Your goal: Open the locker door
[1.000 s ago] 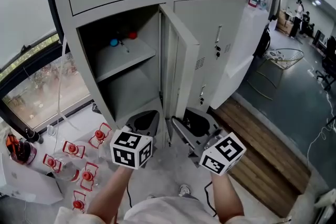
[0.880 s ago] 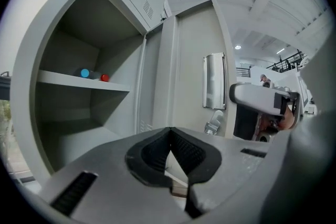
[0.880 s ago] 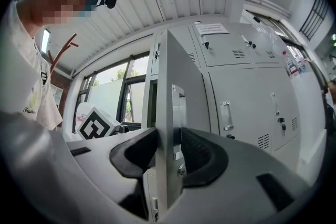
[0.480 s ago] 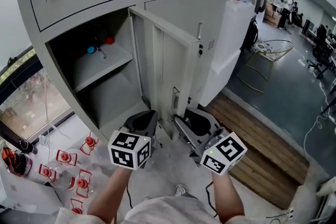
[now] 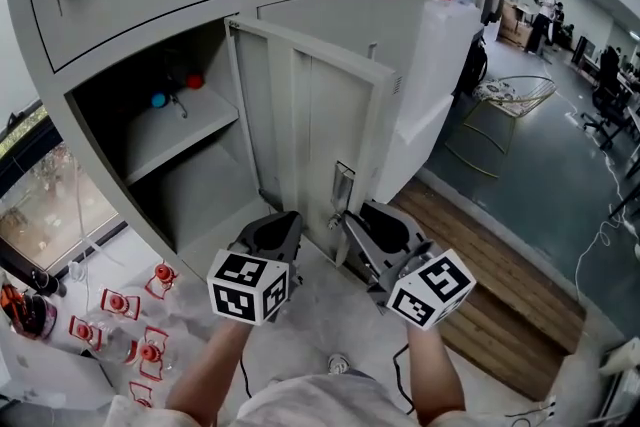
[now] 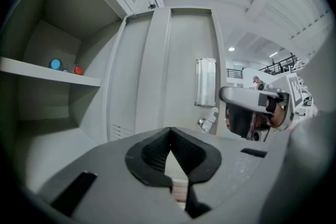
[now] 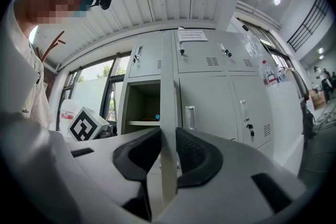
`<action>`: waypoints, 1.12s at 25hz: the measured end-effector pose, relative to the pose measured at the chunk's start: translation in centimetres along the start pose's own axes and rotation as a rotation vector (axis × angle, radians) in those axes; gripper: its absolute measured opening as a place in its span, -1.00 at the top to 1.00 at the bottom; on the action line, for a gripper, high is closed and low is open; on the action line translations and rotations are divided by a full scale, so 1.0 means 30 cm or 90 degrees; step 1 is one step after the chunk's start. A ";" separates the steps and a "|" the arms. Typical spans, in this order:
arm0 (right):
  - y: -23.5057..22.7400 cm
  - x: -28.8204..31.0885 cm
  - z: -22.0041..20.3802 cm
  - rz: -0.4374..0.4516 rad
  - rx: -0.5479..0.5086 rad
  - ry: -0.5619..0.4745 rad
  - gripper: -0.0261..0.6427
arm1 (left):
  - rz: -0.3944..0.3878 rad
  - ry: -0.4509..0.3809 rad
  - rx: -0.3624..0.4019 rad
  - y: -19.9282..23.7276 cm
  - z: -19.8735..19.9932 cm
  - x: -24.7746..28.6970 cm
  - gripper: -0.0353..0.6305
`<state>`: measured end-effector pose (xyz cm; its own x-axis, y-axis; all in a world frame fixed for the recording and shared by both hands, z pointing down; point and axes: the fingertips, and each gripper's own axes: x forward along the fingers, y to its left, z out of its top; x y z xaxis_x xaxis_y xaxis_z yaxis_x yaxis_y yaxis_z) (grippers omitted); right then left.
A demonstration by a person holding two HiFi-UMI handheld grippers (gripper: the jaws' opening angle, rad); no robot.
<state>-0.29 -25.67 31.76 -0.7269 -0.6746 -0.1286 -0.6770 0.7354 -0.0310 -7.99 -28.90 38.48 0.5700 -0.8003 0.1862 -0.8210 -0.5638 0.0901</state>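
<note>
Swung wider than a second ago, the locker door (image 5: 310, 125) now shows us its whole inner face, where before it stood nearly edge-on.

At far left, red-capped pieces (image 5: 150, 352) lie scattered on the pale concrete floor (image 5: 320, 315) below a window. The left gripper (image 5: 272, 233) hovers low in front of the open compartment, its jaws closed tip to tip on nothing. Behind it a shelf (image 5: 180, 130) carries a small blue thing (image 5: 158, 100) and a red one (image 5: 195, 81).

The door hangs from its hinges on the compartment's right side. Its free edge runs straight between the pads of the right gripper (image 5: 362, 223), whose jaws have just been closing and now pinch that thin sheet near the latch plate (image 5: 343, 183).

To finish well, we judge the right hand should follow the door's arc around the hinges rather than tug straight back, and keep the pads square on the edge so it does not slip out. The left gripper should stay out of the swing.

Further right a wooden strip (image 5: 490, 285) borders dark flooring, and a wire chair (image 5: 515, 95) stands well clear of the door's path. The hall beyond is open.
</note>
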 end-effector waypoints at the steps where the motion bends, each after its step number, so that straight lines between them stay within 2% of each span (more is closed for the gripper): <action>1: -0.016 -0.001 0.000 -0.004 0.002 -0.002 0.67 | -0.001 0.001 0.001 -0.002 0.000 0.007 0.88; 15: -0.220 0.011 0.000 -0.034 0.000 -0.005 0.67 | -0.010 -0.007 0.006 -0.023 0.031 0.132 0.88; 28: -0.353 0.052 0.000 -0.028 0.000 -0.007 0.67 | -0.007 -0.011 0.008 -0.026 0.049 0.239 0.88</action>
<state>5.75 -34.50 31.88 -0.6947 -0.7058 -0.1385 -0.7086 0.7047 -0.0370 -3.22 -34.50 38.31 0.5791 -0.7975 0.1690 -0.8145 -0.5747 0.0791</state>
